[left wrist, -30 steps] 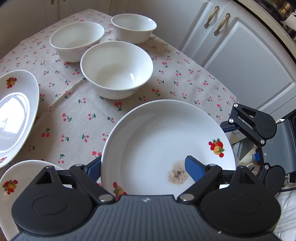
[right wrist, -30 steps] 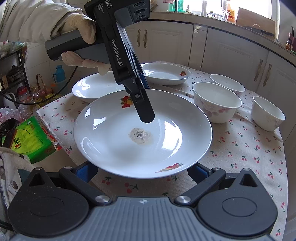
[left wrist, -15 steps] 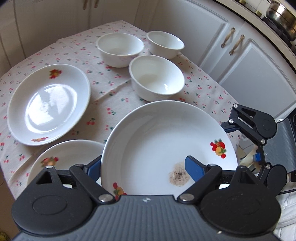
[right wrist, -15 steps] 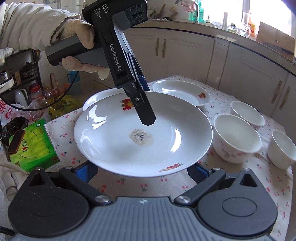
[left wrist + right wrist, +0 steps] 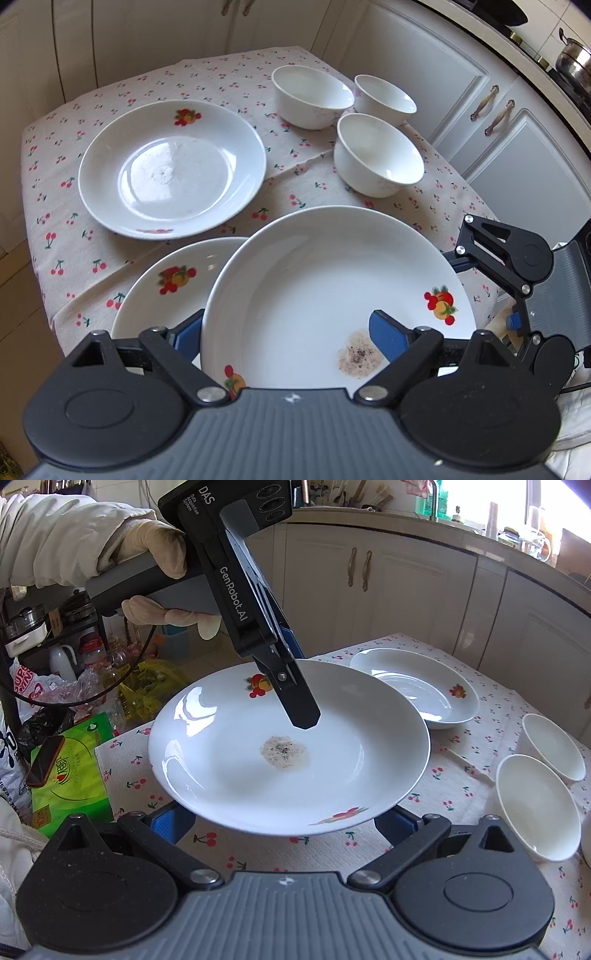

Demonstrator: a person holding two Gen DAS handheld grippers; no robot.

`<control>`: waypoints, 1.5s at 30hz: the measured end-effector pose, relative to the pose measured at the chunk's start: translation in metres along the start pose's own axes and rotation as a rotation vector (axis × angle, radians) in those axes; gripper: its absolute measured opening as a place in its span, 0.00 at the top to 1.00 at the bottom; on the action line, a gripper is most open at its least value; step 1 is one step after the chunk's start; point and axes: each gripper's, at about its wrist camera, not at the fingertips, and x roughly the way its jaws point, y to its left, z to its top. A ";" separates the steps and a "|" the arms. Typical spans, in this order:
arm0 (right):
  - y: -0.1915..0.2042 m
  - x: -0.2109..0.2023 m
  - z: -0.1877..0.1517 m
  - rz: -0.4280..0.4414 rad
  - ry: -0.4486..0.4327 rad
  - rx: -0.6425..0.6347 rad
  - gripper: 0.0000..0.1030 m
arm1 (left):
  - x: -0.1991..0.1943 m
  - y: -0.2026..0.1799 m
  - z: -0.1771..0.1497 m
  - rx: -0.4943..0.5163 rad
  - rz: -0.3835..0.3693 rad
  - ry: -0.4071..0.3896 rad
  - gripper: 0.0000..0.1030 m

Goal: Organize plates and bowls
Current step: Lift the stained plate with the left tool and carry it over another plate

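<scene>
A white plate with a brown stain (image 5: 317,291) (image 5: 236,775) hangs in the air over the cherry-print table (image 5: 110,254). My left gripper (image 5: 286,332) (image 5: 297,686) is shut on its rim, one finger inside the plate, the other outside. My right gripper (image 5: 280,819) (image 5: 484,291) is open, its spread fingers reaching under the opposite rim with their tips hidden. Part of a second plate (image 5: 166,288) lies below the held one. A third plate (image 5: 171,173) (image 5: 413,686) sits farther back. Three white bowls (image 5: 378,155) cluster at the far right.
White cabinets (image 5: 517,155) close in behind and beside the table. Left of the table edge in the right wrist view lie a green box (image 5: 70,771) with a phone on it, and plastic bags (image 5: 92,686). A gloved hand (image 5: 159,550) holds the left gripper.
Both grippers have carried the stained plate sideways across the table. It now overlaps the near plate, and the bowls have slid to the far right of the left wrist view.
</scene>
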 end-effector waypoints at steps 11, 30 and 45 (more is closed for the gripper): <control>0.003 0.018 0.013 0.008 0.044 0.027 0.00 | 0.012 0.024 -0.008 -0.026 -0.026 0.000 0.12; 0.006 0.023 0.022 0.001 0.076 0.055 0.00 | 0.026 0.030 -0.009 -0.009 -0.023 0.032 0.12; 0.007 0.024 0.023 0.006 0.069 0.083 0.00 | 0.028 0.032 -0.005 -0.004 0.013 0.055 0.12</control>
